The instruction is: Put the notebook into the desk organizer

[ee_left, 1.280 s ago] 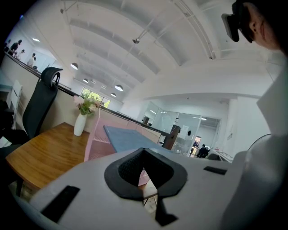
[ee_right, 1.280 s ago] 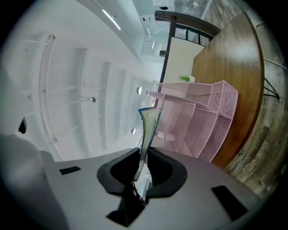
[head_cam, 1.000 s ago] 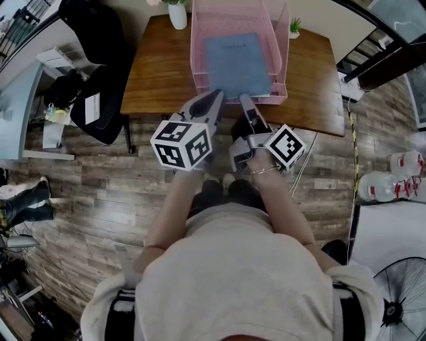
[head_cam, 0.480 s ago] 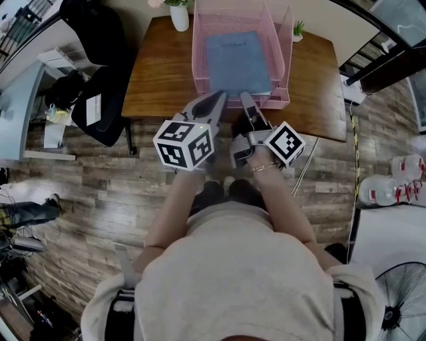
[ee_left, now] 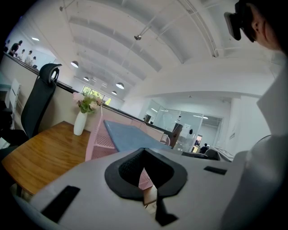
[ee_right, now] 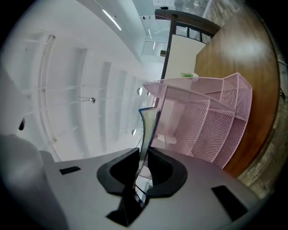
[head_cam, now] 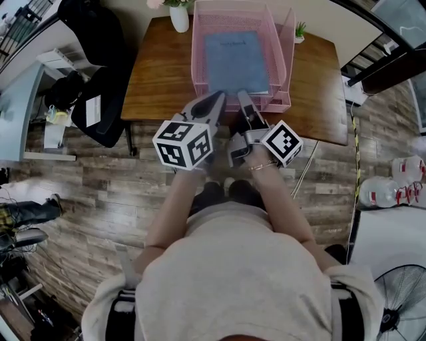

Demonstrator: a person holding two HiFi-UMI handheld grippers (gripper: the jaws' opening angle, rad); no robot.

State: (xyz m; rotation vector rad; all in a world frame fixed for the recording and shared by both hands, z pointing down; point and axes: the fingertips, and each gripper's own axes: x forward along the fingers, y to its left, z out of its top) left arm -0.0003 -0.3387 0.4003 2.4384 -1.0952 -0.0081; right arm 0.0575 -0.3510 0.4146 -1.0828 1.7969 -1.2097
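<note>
A blue notebook (head_cam: 236, 60) lies flat in the top tray of the pink mesh desk organizer (head_cam: 198, 60) on the wooden table (head_cam: 160, 73). My right gripper (head_cam: 245, 98) is shut on the notebook's near edge. In the right gripper view the notebook (ee_right: 148, 123) stands edge-on between the pads of that gripper (ee_right: 143, 157), whose jaws have just eased open slightly. My left gripper (head_cam: 216, 98) hovers at the tray's front, left of the right one, shut with nothing in it. In the left gripper view that gripper (ee_left: 150, 188) faces the notebook (ee_left: 130, 137) and organizer (ee_left: 96, 143).
A white vase (head_cam: 178, 14) with flowers stands left of the organizer, and a small potted plant (head_cam: 301, 30) sits at its right. A black office chair (head_cam: 100, 100) is beside the table's left end. Water bottles (head_cam: 393, 186) and a fan (head_cam: 399, 306) stand at the right.
Both grippers have crept a little toward the organizer, and the notebook has slid slightly deeper into the top tray with the right one.
</note>
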